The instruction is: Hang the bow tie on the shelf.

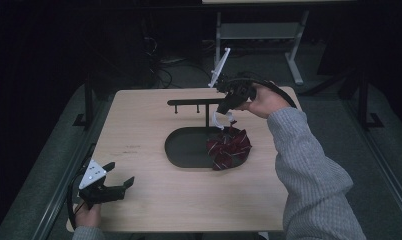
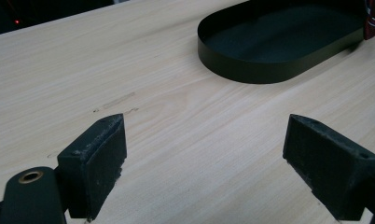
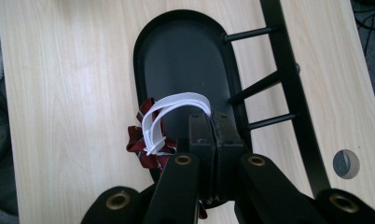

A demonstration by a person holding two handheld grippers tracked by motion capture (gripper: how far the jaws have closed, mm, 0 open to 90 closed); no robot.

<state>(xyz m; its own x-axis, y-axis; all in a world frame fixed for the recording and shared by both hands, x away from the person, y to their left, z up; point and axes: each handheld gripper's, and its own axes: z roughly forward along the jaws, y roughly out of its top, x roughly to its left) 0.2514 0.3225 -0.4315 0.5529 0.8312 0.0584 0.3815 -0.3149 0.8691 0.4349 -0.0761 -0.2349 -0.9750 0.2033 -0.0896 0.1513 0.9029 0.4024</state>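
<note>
Left tongs (image 1: 120,183): spread wide, empty, low over the table (image 1: 149,200) near its front-left corner. Centre: black oval tray (image 1: 181,150) with red patterned cloth (image 1: 229,148) at its right end. Right tongs (image 1: 224,111): clamped together on a white elastic loop (image 3: 169,114), raised above that cloth.

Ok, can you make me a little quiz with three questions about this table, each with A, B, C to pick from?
1. Where is the red scrunchie?
A. at the end of the black tray under the right gripper
B. by the left gripper
C. on the floor

2. What colour is the band pinched in the right gripper?
A. green
B. white
C. blue

3. How is the left gripper?
A. shut on a scrunchie
B. shut on the tray
C. open, holding nothing

Answers: 1 A, the high view shows it lying over the tray's end below that gripper. 2 B, the loop is plainly white. 3 C, its jaws stand wide apart over bare table.
</note>
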